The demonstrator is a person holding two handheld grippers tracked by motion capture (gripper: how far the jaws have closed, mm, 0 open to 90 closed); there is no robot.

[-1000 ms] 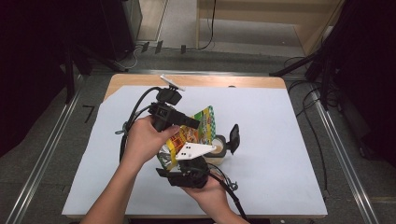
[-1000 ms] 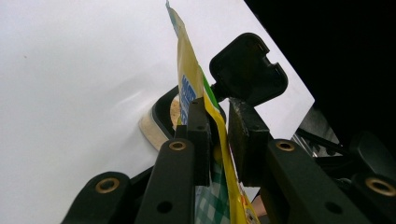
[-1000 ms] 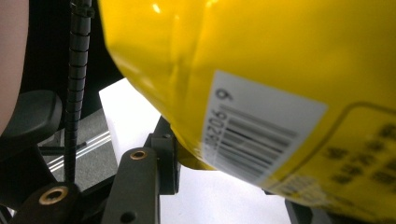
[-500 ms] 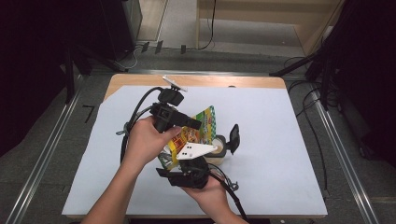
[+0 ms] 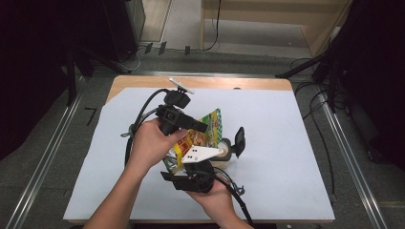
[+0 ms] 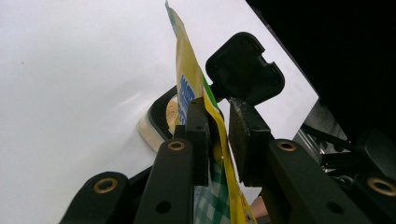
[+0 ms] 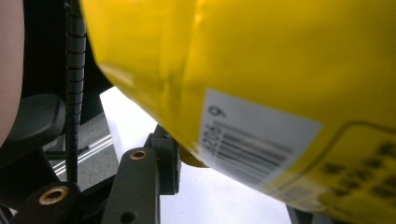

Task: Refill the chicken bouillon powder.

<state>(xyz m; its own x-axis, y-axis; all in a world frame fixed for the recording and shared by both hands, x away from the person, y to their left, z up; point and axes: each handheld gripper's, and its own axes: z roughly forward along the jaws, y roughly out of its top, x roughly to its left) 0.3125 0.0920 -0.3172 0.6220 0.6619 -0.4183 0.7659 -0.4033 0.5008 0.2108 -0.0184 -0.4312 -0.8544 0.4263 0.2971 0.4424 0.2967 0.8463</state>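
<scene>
Pouch (image 6: 212,140) pinched in left tool (image 6: 218,135)

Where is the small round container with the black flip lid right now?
In the high view, the round container sits on the white table cover near centre, just right of the yellow pouch.

A barcode label (image 7: 254,140) with a blurred digit "9" is seen on the yellow pouch (image 7: 280,56); nothing further is legible.

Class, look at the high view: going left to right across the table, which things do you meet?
Left gripper → yellow snack bag → small round container → black lid.
</scene>
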